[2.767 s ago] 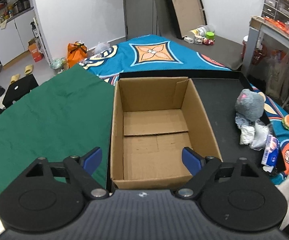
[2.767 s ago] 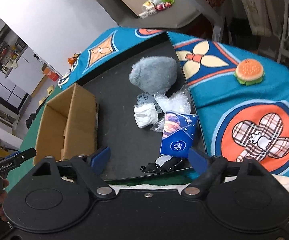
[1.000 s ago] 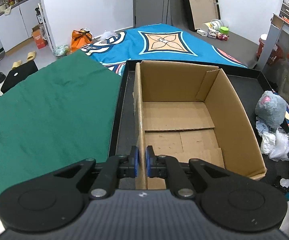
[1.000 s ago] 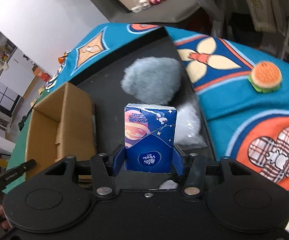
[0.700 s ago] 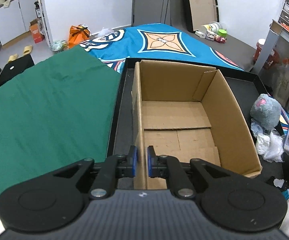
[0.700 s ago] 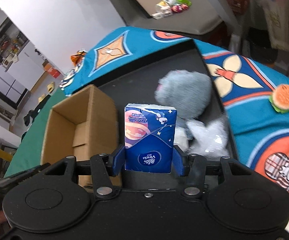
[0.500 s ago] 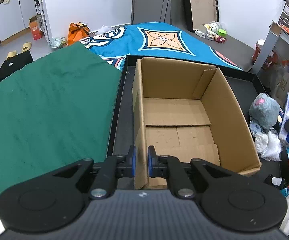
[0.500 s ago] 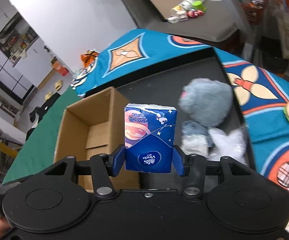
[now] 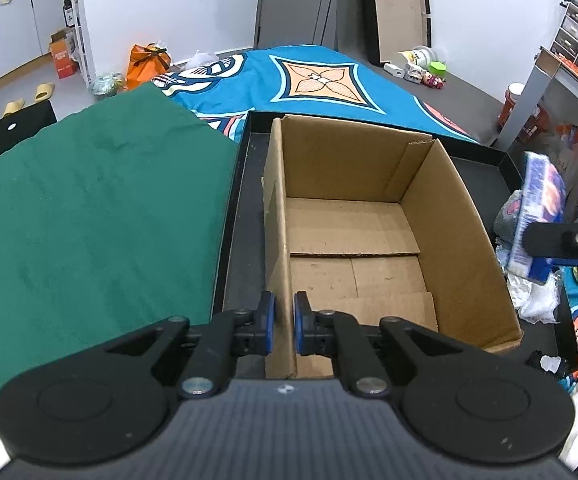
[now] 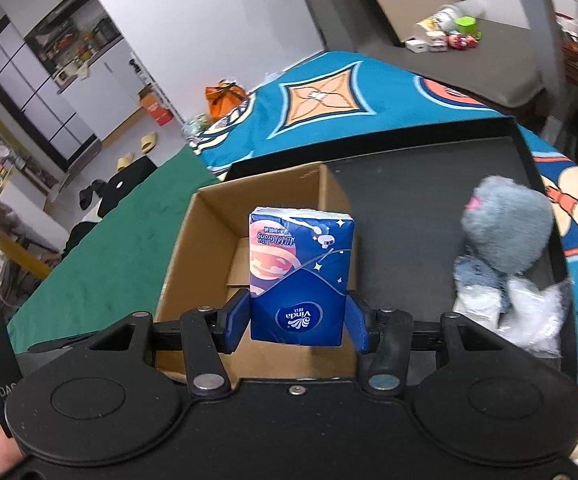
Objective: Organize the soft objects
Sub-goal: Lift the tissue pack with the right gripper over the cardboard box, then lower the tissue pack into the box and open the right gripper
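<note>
Since a moment ago, our right hand-held gripper [image 10: 296,318] has swung its load away from the heap of soft things and toward the cardboard box [image 9: 369,240], which now fills the view behind the pack instead of sitting off to the left.

We see the box standing open and empty in the black tray [image 9: 233,216], with the green cloth [image 9: 89,208] spread to its left and the blue patterned blanket [image 9: 313,76] beyond.

Our left hand-held gripper [image 9: 281,322] is clenched on the box's near left wall, one pad on each side of the cardboard, angled downward and steadying it.

The right one grasps the blue tissue pack [image 10: 301,272] by its lower end, the pack's long axis upright along the fingers, printing upside down. From the left camera it hangs just outside the box's right wall, above rim level; the box opening lies ahead and to the left of the pack. We judge the next move is to carry it over that wall before letting go.

The grey plush toy [image 10: 507,228] and crumpled white bags [image 10: 529,312] wait in the tray, right of the box.
</note>
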Demonstrator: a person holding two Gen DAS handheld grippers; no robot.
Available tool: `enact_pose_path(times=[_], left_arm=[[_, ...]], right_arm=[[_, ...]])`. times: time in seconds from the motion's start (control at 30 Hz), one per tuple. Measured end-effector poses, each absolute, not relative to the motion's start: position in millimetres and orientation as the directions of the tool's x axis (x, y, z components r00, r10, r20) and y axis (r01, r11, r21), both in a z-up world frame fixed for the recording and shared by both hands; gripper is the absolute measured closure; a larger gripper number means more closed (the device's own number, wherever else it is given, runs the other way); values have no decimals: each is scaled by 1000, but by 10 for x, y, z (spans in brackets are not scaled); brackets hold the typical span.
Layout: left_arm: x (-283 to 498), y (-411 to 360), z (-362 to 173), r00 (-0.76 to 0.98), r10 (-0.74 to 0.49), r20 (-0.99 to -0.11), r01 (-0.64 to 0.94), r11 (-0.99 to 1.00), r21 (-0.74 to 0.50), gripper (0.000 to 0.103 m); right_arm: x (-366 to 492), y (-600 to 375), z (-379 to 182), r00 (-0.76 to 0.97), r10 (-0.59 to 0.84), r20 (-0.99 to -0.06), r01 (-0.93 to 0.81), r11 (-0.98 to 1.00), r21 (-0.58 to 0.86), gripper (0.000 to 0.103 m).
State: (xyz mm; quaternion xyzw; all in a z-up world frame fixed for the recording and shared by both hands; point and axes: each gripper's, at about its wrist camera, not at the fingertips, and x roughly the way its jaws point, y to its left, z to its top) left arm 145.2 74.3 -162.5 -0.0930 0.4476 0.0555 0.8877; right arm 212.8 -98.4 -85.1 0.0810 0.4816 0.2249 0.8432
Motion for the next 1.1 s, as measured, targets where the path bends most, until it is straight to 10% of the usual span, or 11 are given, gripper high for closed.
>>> enact_pose_path(times=[1.1], left_arm=[[1437,963,-1637,614,-71,-786,-180,957,-227,93]], right_arm=[[2245,-148,-935,419,485,-768,-359,865,350,41]])
